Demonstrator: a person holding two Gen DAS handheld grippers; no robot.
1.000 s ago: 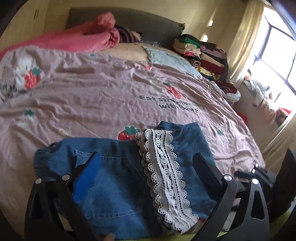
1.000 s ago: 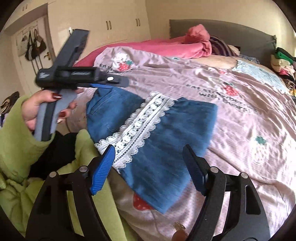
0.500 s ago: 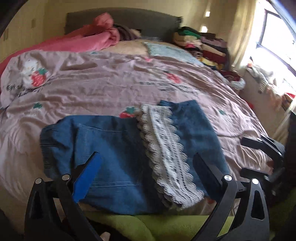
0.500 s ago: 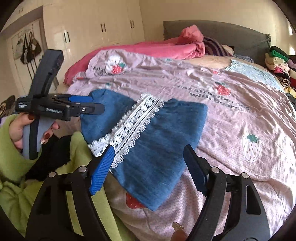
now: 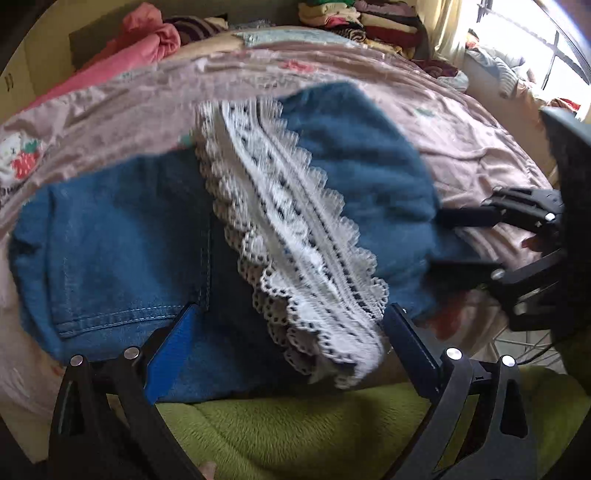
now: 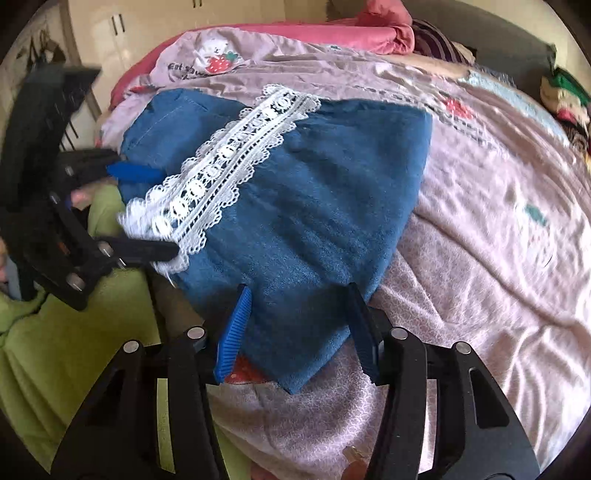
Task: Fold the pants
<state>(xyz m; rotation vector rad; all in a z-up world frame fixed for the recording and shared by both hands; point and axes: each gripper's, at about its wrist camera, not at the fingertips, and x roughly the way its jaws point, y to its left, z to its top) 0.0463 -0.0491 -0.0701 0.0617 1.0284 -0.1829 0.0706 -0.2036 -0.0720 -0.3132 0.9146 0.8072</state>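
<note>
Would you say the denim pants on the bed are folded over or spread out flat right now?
Folded over: on the denim pants, the lace-trimmed hem lies across the pocket part rather than at a far end.

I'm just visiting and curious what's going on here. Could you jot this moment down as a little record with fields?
Setting: a bed with a pink strawberry-print cover
Garment: blue denim pants with a white lace band, lying at the near edge of the bed
Left gripper: open, at the waist end
Right gripper: open, at the hem end
Background: a stack of folded clothes, a pink blanket
</note>
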